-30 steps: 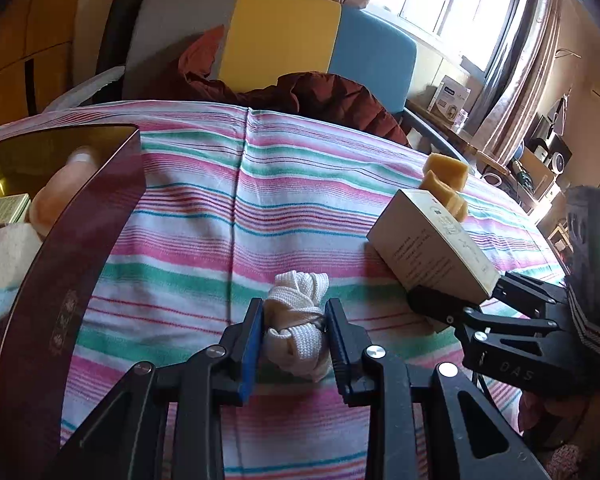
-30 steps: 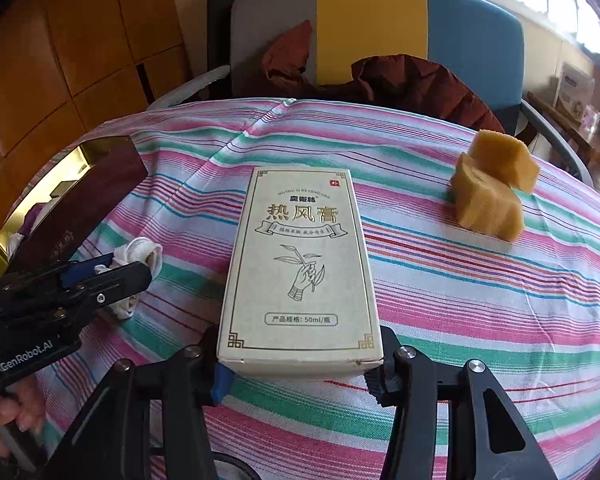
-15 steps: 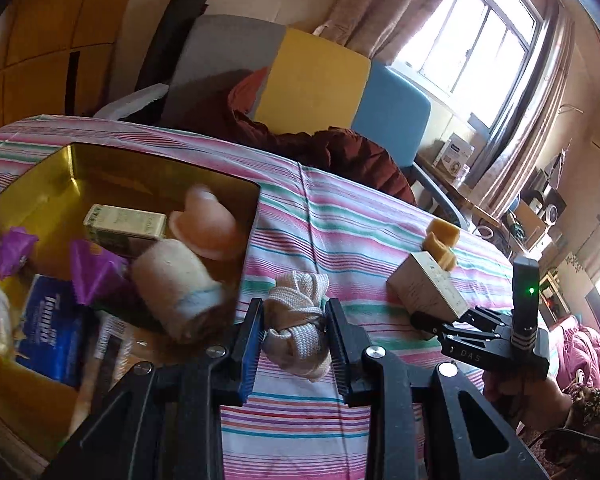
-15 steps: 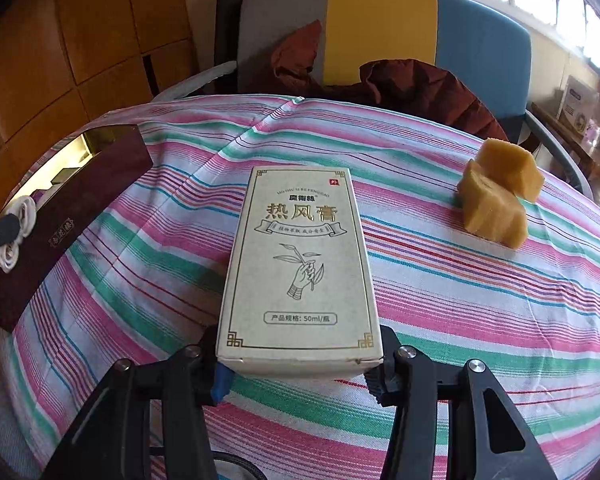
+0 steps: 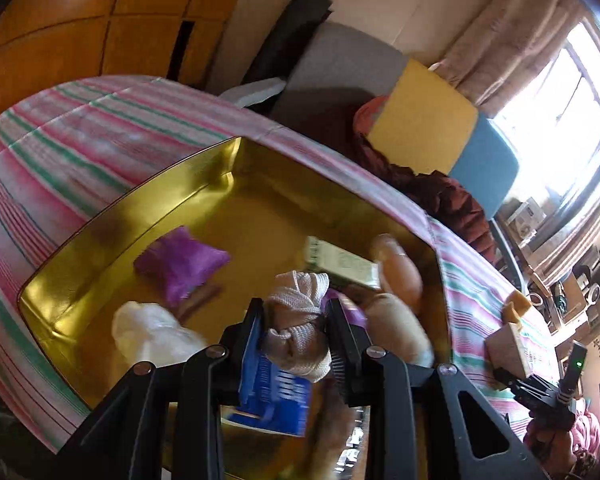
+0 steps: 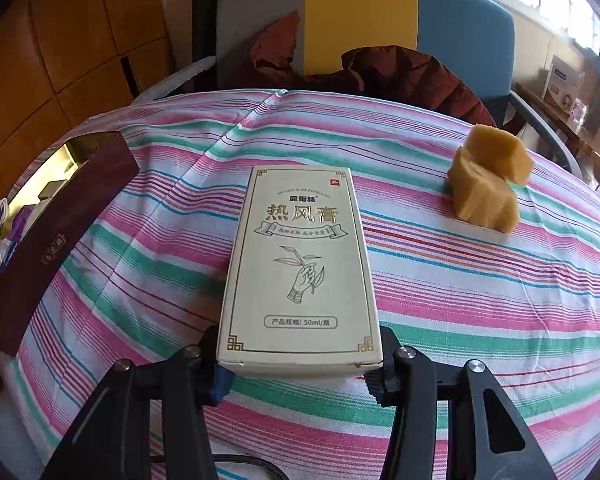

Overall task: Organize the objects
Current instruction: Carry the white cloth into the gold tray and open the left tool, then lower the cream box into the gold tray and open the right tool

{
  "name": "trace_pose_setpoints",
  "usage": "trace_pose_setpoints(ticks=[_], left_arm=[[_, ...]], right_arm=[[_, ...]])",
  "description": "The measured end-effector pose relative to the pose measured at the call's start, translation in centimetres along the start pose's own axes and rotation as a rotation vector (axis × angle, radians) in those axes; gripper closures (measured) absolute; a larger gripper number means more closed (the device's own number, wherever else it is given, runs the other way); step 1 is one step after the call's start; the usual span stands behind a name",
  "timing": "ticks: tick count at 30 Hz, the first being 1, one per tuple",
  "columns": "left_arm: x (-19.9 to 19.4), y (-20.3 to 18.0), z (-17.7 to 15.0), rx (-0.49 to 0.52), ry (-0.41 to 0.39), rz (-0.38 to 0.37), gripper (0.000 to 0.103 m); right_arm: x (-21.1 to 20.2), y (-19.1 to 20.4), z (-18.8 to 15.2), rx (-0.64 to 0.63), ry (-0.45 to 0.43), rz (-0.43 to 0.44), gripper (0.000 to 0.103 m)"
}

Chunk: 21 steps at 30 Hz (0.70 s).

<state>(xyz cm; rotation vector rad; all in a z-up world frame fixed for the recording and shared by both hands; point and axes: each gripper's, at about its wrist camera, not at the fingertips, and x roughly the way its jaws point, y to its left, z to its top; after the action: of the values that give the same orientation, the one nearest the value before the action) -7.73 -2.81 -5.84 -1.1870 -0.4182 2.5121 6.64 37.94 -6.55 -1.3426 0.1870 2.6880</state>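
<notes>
Knotted white cloth bundle [image 5: 298,320] held above the gold tin [image 5: 132,208], cream printed carton [image 6: 300,264] lying flat beside the tin, two yellow sponge blocks [image 6: 488,184] further off

The left claw [image 5: 295,330], clamped on the knotted cloth [image 5: 298,312], has carried it off the striped surface [image 5: 80,152], where it lay a second ago beside the carton [image 6: 300,268], and now holds it over the open gold tin [image 5: 132,216]. In the left view the tin has gone from a sliver at the edge to filling the middle, its contents blurred, and the picture has rolled. In the right view the claw and cloth have slid from the lower left to a small trace at the far left edge, above the tin.
</notes>
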Motion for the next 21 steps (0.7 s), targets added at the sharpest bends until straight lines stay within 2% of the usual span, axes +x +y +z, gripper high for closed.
trace_pose_setpoints(ticks=[4, 6, 8, 9, 14, 17, 21], left_arm=[[0.8, 1.7, 0.5, -0.013, 0.026, 0.033, 0.072], [0.8, 2.2, 0.6, -0.027, 0.022, 0.043, 0.065], [0.6, 2.5, 0.5, -0.046, 0.004, 0.063, 0.051], [0.4, 2.7, 0.4, -0.055, -0.003, 0.064, 0.05], [-1.3, 2.8, -0.7, -0.084, -0.068, 0.042, 0.049], [-2.2, 1.9, -1.5, -0.069, -0.1, 0.047, 0.049], [-2.7, 0.2, -2.2, -0.027, -0.105, 0.04, 0.049]], right_arm=[[-0.9, 1.1, 0.5, -0.004, -0.019, -0.002, 0.051], [-1.5, 2.0, 0.9, -0.019, -0.035, -0.001, 0.051], [-2.1, 3.0, 1.4, -0.039, -0.051, 0.004, 0.051], [-2.4, 3.7, 1.7, -0.053, -0.057, 0.007, 0.051], [-3.1, 7.2, 2.8, -0.103, -0.078, 0.048, 0.051], [-3.2, 9.5, 3.4, -0.127, -0.082, 0.081, 0.051], [-3.2, 13.0, 4.5, -0.164, -0.092, 0.124, 0.051]])
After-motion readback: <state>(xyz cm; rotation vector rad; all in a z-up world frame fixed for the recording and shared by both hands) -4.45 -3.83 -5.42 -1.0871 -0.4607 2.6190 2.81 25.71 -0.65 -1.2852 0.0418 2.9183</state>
